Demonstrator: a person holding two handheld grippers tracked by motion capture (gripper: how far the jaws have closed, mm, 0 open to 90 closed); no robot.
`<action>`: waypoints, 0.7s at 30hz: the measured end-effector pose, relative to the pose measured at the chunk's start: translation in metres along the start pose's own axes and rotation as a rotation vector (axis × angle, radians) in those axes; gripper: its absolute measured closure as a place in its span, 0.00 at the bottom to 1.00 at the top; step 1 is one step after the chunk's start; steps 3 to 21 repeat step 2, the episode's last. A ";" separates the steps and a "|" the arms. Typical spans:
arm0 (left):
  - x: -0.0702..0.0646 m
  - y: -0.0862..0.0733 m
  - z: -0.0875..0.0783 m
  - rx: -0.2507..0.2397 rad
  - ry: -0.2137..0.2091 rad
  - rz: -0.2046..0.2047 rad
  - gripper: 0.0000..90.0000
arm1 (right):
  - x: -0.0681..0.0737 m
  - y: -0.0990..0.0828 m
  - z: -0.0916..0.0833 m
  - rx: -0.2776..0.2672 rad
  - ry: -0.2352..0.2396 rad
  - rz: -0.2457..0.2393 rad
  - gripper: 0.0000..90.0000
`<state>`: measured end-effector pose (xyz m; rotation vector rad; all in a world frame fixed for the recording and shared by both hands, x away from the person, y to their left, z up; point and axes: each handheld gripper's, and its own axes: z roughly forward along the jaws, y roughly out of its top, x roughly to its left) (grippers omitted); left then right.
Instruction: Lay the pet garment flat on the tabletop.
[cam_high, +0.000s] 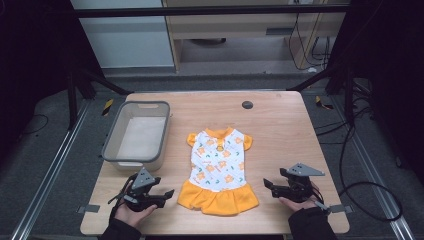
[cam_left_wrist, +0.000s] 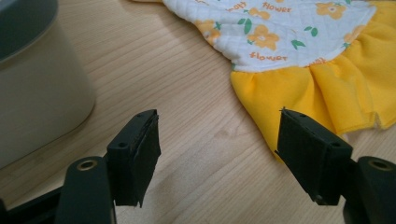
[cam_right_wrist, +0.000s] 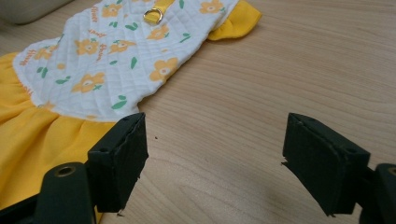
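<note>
A small dress, white with orange flowers and a yellow skirt, lies flat in the middle of the wooden table, collar away from me. My left gripper rests open just left of the skirt hem. In the left gripper view the jaws stand wide apart over bare wood, with the yellow skirt beyond the right jaw. My right gripper sits open to the right of the skirt. Its own view has the dress ahead on the left, with the skirt reaching down beside the left jaw.
A grey plastic bin stands at the table's left, behind the left gripper; its wall is close on the left in the left gripper view. A dark round cap sits near the far edge.
</note>
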<state>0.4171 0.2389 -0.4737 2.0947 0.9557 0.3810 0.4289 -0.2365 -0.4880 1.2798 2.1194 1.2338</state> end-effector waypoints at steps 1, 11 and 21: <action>0.000 0.000 0.000 0.000 0.000 0.000 0.32 | 0.000 0.000 0.000 0.000 0.000 0.000 0.24; 0.001 0.000 -0.001 -0.007 0.003 -0.003 0.31 | 0.000 0.000 0.001 -0.001 -0.007 -0.003 0.22; 0.001 0.000 -0.001 -0.007 0.003 -0.003 0.31 | 0.000 0.000 0.001 -0.001 -0.007 -0.003 0.22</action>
